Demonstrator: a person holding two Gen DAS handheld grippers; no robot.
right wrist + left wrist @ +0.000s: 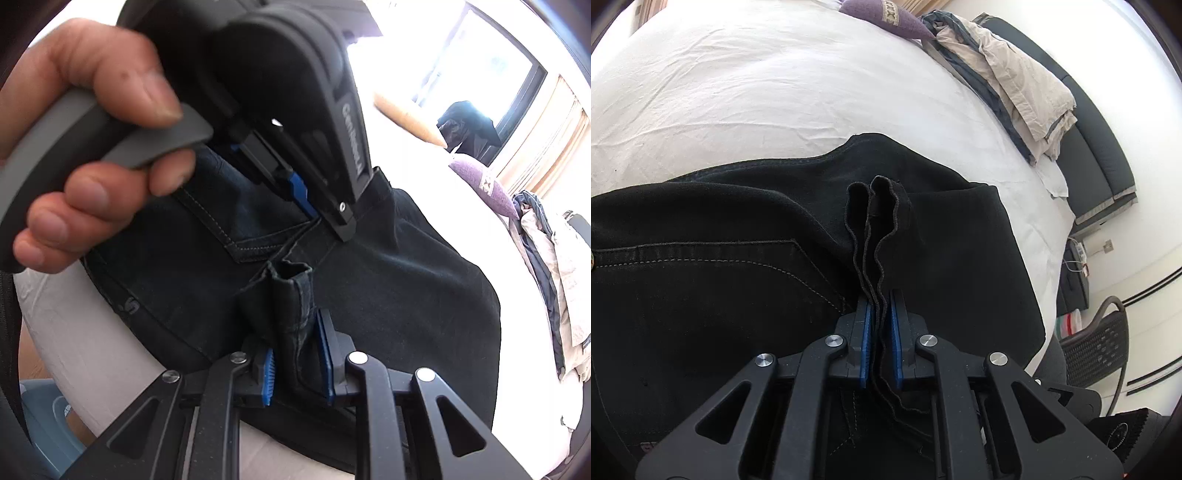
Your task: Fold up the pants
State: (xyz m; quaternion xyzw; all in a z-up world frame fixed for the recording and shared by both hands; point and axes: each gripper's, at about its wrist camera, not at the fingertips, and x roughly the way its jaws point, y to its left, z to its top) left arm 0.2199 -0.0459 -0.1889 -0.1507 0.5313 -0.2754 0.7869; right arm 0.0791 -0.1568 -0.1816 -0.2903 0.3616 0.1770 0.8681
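Note:
Black denim pants [720, 280] lie folded on a white bed [757, 81]. My left gripper [880, 306] is shut on several layers of the pants' hem edge [875, 221], which stand up between its blue pads. In the right wrist view my right gripper [299, 343] is shut on a folded hem corner [291, 288] of the pants [388, 295]. The left gripper [317, 206], held in a hand [92, 147], sits just beyond it over the back pocket [236, 218].
A pile of beige and blue clothes [1008, 81] and a purple cushion [886, 18] lie at the bed's far edge. A dark bench [1089, 147] and a wicker basket [1097, 343] stand to the right. The bed's near edge [92, 369] shows below the pants.

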